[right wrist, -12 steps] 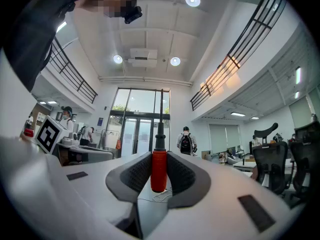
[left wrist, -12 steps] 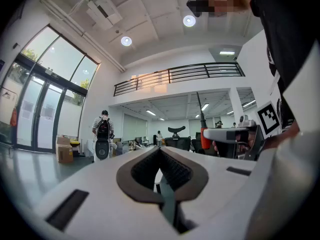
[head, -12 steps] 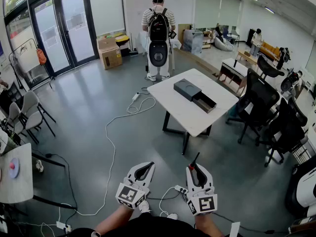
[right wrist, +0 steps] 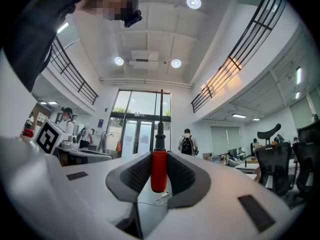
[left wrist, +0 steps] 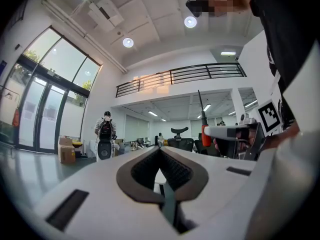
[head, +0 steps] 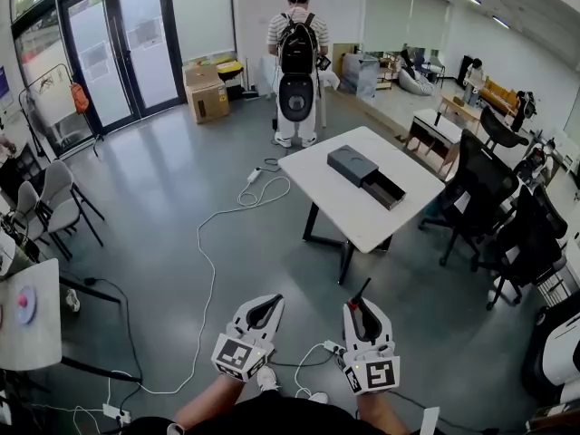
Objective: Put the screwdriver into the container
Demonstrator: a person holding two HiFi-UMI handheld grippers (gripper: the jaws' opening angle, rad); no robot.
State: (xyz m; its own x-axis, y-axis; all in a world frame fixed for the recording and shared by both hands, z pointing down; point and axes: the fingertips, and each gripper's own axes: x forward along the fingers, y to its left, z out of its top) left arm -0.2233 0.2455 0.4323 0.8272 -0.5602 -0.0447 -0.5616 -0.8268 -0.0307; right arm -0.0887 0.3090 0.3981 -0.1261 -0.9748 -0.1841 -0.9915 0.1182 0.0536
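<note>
Head view: right gripper [head: 359, 306] and left gripper [head: 272, 303] sit low by the body, with the screwdriver [head: 362, 292] poking up from the right. The dark container [head: 364, 176], drawer pulled out, is on the white table [head: 331, 202], well ahead.
Left gripper view: jaws pressed together, nothing between.
Right gripper view: jaws clamped on the red handle, shaft up.
Best to get close first, grip firm, then tip the shaft down over the open drawer.

Open office: swivel chairs [head: 480, 187], white table [head: 337, 199] (glass doors [head: 118, 48] behind)

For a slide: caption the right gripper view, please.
Right gripper clamps a red-handled screwdriver, shaft pointing up, facing distant glass doors.
</note>
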